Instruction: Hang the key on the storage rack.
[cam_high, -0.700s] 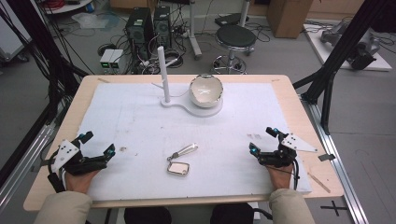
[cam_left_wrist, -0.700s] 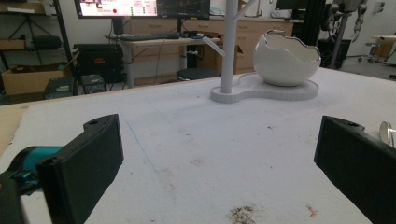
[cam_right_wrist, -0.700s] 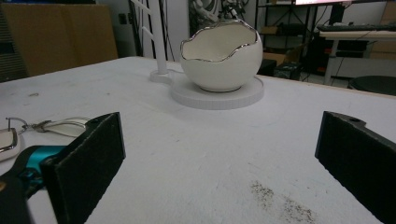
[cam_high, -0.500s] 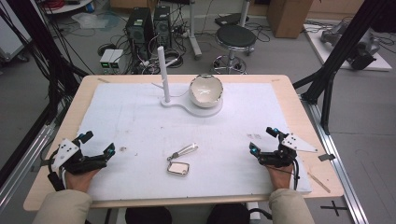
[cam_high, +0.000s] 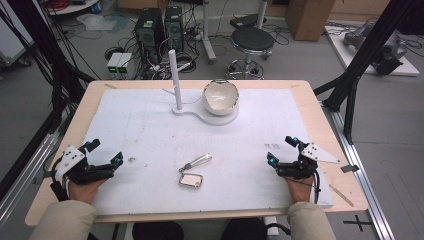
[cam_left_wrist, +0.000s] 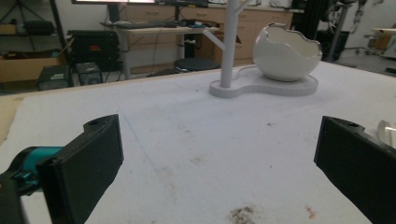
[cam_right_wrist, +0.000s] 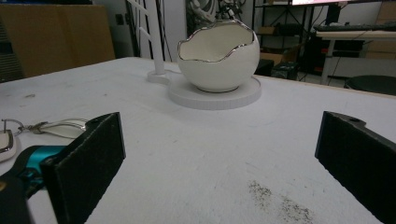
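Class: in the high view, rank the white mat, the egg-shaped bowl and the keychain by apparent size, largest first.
1. white mat
2. egg-shaped bowl
3. keychain, nearer the camera than the bowl yet looking slighter.

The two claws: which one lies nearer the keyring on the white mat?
Neither is clearly nearer. The keyring lies roughly midway between the left claw and the right claw, both resting open and empty on the mat.
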